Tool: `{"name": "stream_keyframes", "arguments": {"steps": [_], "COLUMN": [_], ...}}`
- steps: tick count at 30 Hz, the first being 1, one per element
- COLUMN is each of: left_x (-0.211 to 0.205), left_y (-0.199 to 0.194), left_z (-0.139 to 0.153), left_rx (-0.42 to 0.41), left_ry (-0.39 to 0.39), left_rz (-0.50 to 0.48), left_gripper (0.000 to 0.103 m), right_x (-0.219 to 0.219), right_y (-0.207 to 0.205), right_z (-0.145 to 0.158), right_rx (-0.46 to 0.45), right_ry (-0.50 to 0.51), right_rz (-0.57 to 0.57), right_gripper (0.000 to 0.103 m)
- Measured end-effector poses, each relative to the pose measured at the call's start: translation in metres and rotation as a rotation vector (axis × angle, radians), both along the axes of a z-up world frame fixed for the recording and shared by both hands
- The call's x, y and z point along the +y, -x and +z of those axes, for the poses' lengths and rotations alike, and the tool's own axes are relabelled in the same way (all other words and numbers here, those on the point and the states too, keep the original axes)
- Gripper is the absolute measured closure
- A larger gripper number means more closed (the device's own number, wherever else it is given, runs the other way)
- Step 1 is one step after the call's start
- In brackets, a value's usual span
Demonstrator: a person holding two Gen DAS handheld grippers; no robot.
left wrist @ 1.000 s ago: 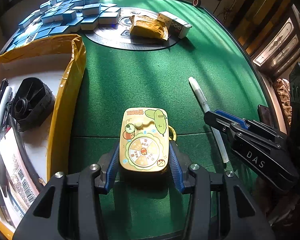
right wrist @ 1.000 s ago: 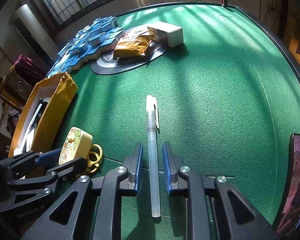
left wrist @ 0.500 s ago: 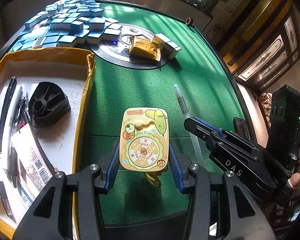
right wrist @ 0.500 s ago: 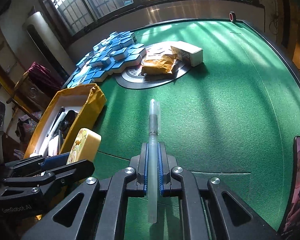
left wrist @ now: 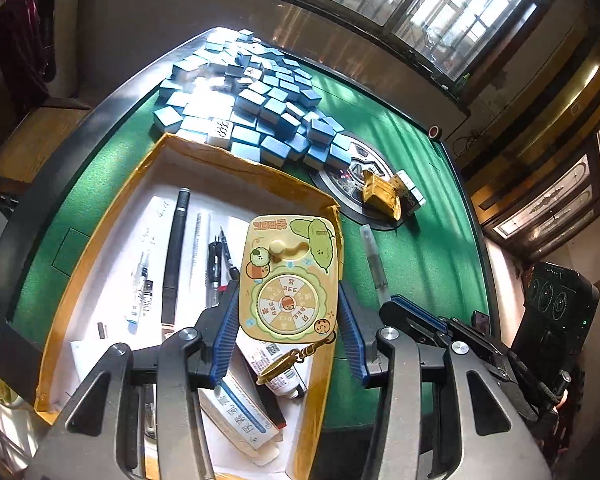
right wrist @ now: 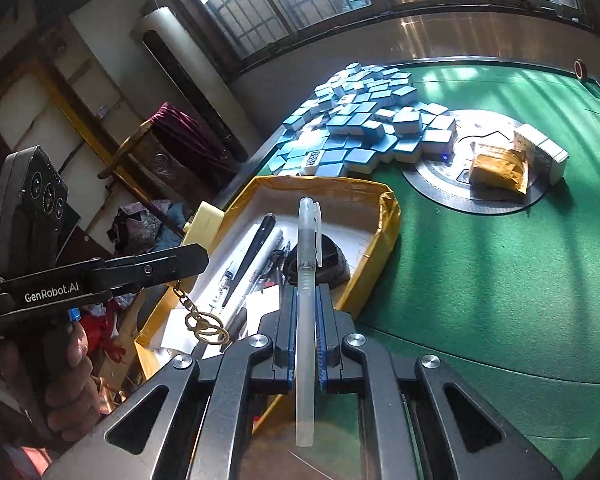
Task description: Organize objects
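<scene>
I find my left gripper [left wrist: 288,316] clamped on the yellow toy case [left wrist: 288,276], held above the open cardboard box [left wrist: 100,236]. My right gripper [right wrist: 305,320] is closed tight on the translucent pen [right wrist: 306,280], over the box's near edge on the green counter [right wrist: 500,272].

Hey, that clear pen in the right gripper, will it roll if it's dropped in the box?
The pen looks round and smooth, so it would probably roll a little. Its clip would likely stop it. The box walls and clutter should contain it.
</scene>
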State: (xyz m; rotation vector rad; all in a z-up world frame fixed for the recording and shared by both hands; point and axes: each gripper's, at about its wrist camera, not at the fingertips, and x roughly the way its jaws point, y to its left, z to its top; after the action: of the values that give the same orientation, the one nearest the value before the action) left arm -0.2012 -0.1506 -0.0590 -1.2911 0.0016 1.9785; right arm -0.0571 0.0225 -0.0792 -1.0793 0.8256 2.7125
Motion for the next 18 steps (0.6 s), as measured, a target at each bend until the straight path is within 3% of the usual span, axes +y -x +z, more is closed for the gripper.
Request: {"name": "stream_keyframes", "arguments": {"steps": [4, 7, 18], "left_x": [-0.028, -0.037, -0.024], "left_y": [0.023, 0.035, 0.063], "left_z": [0.027, 0.028, -0.054], "left_rx": [0.085, 0.101, -0.036], "left_ry": [0.003, 0.004, 0.134], "left_rz": [0.075, 0.103, 0.079], "left_gripper": [0.058, 0.058, 0.058], "right_x": [-0.012, -0.019, -0.034], "right_y": [0.021, 0.034, 0.073], "right_z": [0.020, 0.021, -0.048], "right_rx": [0.031, 0.029, -0.135], "right_ry": [-0.026, -0.025, 0.050], "right_rz": [0.039, 0.063, 0.112], "right_gripper": [0.095, 0.095, 0.095]}}
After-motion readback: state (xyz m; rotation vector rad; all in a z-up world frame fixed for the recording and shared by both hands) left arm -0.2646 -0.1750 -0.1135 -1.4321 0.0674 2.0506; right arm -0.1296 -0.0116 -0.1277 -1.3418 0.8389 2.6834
